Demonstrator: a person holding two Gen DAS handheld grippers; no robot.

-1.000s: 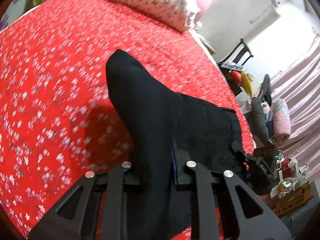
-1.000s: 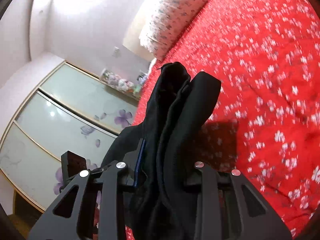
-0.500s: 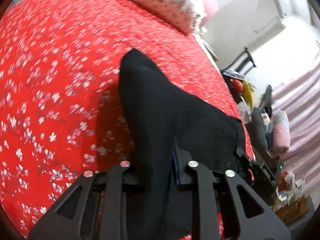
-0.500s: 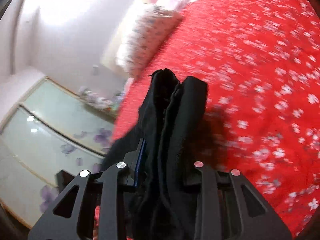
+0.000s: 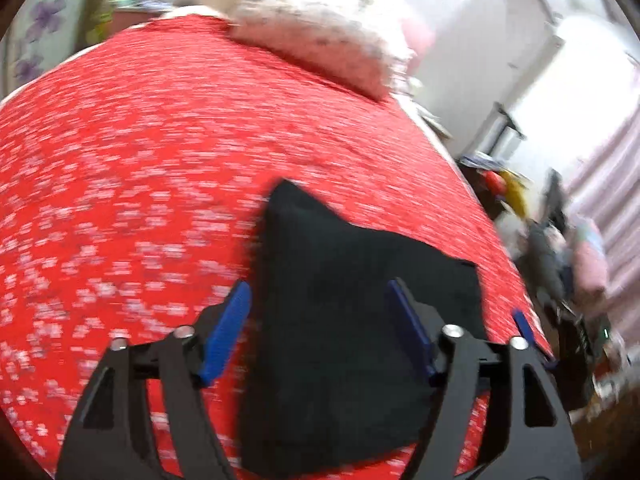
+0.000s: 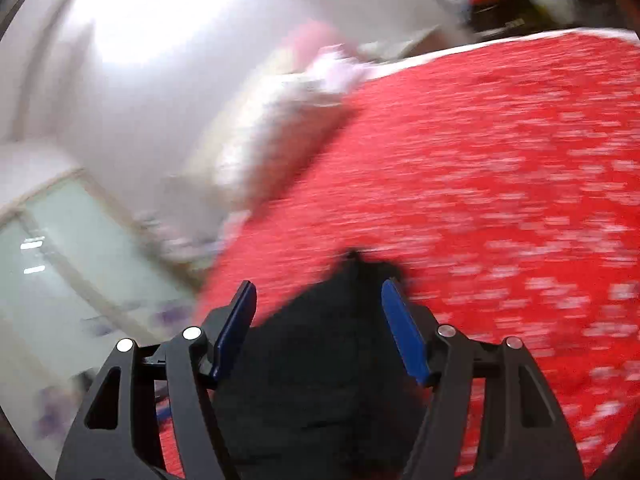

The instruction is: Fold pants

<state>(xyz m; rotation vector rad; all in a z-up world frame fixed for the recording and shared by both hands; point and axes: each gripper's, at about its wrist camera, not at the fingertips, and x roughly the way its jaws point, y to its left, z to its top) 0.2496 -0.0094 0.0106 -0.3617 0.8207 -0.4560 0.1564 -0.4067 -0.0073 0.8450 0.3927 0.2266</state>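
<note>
The black pants [image 5: 352, 304] lie folded on the red flowered bedspread [image 5: 160, 168]. My left gripper [image 5: 320, 300] is open, its blue pads [image 5: 226, 332] spread either side of the cloth and not pinching it. In the right wrist view the pants [image 6: 320, 352] lie below my right gripper [image 6: 318, 292], which is open too, with its blue pads [image 6: 404, 332] apart over the cloth's edge. Both views are motion-blurred.
A flowered pillow [image 5: 320, 40] lies at the head of the bed. A chair and cluttered items [image 5: 552, 216] stand past the bed's right edge. A glass wardrobe door [image 6: 72, 264] is beyond the bed's other side.
Both grippers were shut on the lifted pants; now both have opened and let go, and the pants have dropped flat onto the bedspread. Both cameras are swinging.
</note>
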